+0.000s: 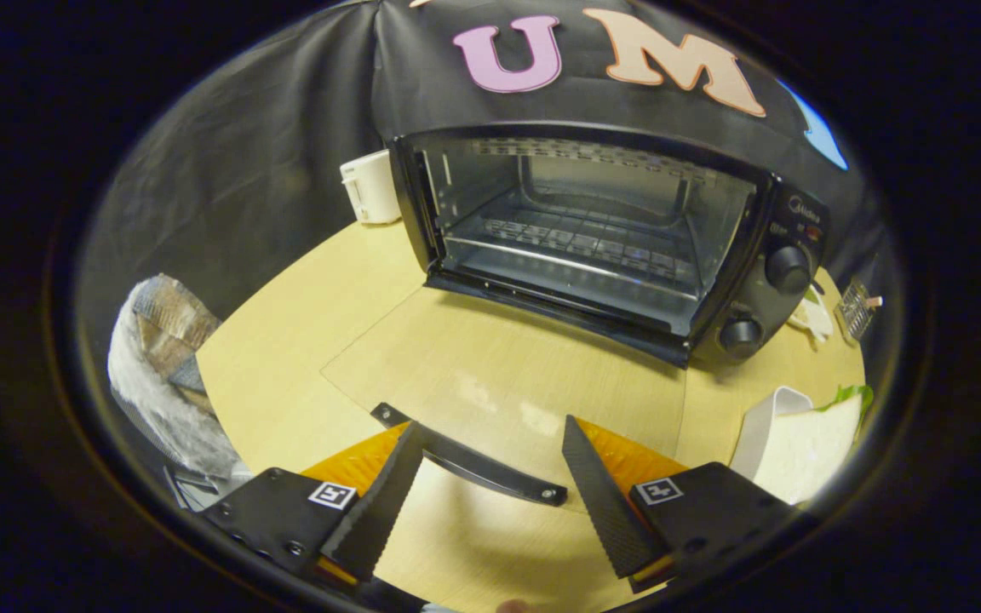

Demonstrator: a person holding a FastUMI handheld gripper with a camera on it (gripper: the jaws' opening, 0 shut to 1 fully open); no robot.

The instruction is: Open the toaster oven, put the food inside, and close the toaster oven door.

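Observation:
The black toaster oven (593, 230) stands at the back of the wooden table (286, 358), its cavity open and a wire rack (584, 234) inside. Its glass door (499, 375) lies folded down flat toward me. The door's black handle (490, 468) runs across the gap between my fingers. My gripper (490, 423) is open, one serrated finger (380, 502) at each side of the handle, neither pressing on it. To the right of my fingers a sandwich (810, 447) with green lettuce rests in a white dish (759, 426).
Two knobs (787, 269) sit on the oven's right panel. A white container (371, 187) stands left of the oven against the wall. Small items (857, 306) lie right of the oven. A chair with cloth on it (163, 366) stands beyond the table's left edge.

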